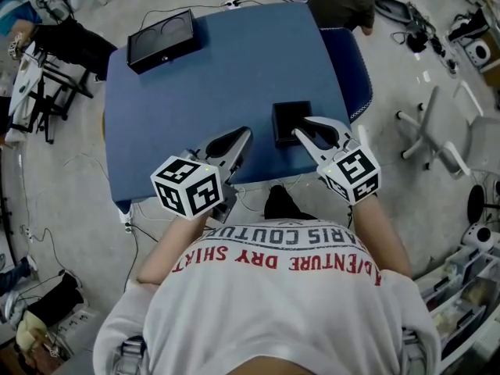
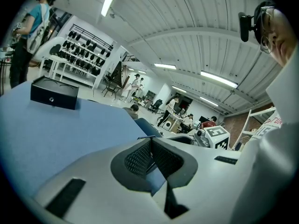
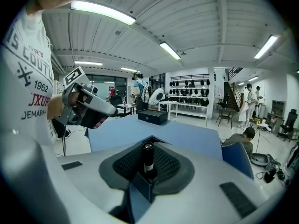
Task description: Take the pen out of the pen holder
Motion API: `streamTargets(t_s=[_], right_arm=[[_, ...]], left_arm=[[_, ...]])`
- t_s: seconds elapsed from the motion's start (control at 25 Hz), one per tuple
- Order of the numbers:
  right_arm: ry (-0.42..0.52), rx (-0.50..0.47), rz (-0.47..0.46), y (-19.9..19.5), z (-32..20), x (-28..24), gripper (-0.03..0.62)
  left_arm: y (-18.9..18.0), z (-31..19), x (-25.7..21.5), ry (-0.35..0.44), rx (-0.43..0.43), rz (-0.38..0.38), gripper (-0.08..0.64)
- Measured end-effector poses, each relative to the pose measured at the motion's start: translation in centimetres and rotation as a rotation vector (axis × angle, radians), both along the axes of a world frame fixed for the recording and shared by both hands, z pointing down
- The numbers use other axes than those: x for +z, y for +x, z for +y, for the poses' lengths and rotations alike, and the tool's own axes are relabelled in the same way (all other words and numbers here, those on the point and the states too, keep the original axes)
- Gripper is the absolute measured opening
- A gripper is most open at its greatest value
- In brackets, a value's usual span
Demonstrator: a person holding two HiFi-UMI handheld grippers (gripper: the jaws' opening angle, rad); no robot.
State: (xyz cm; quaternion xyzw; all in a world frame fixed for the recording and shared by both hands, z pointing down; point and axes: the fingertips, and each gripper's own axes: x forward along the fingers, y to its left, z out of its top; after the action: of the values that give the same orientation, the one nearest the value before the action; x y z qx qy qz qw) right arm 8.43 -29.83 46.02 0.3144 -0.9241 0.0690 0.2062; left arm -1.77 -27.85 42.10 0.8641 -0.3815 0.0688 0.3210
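Blue desk (image 1: 234, 69) fills the middle of the head view, with both hand-held tools low over its near edge. The right claw (image 3: 152, 141) is clenched on a dark pen (image 3: 148, 158). In the right gripper view its ribbed black pads sit against the pen on either side. The pen stands upright with its lower end still down in a square black pen holder (image 3: 141, 185) just beneath the claw. That part of the pen is hidden, and the holder's base is cut off by the claw's grey body.

From the head view, the right claw (image 1: 301, 133) overlaps the near right corner of the pen holder (image 1: 287, 119). The pen itself cannot be made out there.

The left claw (image 2: 150, 143) is closed on nothing. Its two pads meet in a line at the tip, and only a sliver of blue desk shows in the gap beneath them. It hangs just to the left of the right claw (image 1: 244, 135), apart from the holder.

Far beyond both claws, at the desk's far left corner, sits a black box (image 1: 162, 39). Past the desk's right edge is a blue chair (image 1: 351, 69), partly cut off by the desk.
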Motion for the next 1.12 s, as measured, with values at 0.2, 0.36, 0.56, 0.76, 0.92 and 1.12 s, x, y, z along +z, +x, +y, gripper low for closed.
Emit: streamTargets(t_s=[0.2, 0.36, 0.56, 0.76, 0.92, 1.12], right_arm=[[0.011, 0.020, -0.005, 0.0, -0.6, -0.4, 0.080], [0.030, 0.031, -0.016, 0.0, -0.5, -1.3, 0.080], [0.076, 0.042, -0.037, 0.2, -0.2, -3.8, 0.080], [0.142, 0.052, -0.060, 0.3, 0.3, -7.4, 0.080], [0.194, 0.052, -0.083, 0.3, 1.4, -10.3, 0.080], [0.245, 0.043, -0.117, 0.0, 4.0, -13.7, 0.080]], left_arm=[[-0.2, -0.1, -0.3, 0.011, 0.000, 0.004, 0.032], [-0.5, 0.5, -0.6, 0.019, 0.001, 0.005, 0.032], [-0.6, 1.4, -1.5, 0.039, 0.002, 0.006, 0.032], [-0.9, 2.4, -2.7, 0.062, 0.008, 0.005, 0.032], [-1.1, 3.5, -3.7, 0.086, 0.014, 0.001, 0.032], [-1.1, 4.9, -4.9, 0.109, 0.028, -0.001, 0.032]])
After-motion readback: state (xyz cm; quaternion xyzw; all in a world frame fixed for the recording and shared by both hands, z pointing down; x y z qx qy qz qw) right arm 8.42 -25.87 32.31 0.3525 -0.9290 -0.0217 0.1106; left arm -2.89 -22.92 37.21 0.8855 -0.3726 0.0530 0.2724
